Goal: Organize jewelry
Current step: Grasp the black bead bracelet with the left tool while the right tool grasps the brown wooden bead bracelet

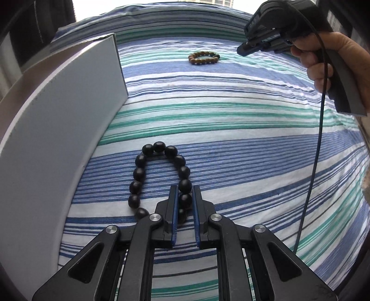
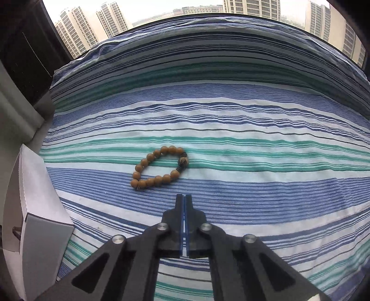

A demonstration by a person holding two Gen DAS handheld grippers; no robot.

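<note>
Striped bedspread (image 2: 231,115), daylit high-rise window (image 2: 161,11)

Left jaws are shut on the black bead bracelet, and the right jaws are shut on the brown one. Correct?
Not quite. The right wrist view shows the right gripper shut on nothing; the brown bracelet lies loose on the striped cloth ahead. The left gripper does clamp the black bracelet.

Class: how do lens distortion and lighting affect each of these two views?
Left wrist view: fisheye bends the striped bedsheet and the white box into curves; soft daylight, the black bead bracelet sharp. Right wrist view: same bulging; bright overexposed sky behind the apartment towers, the brown bead bracelet clear.
</note>
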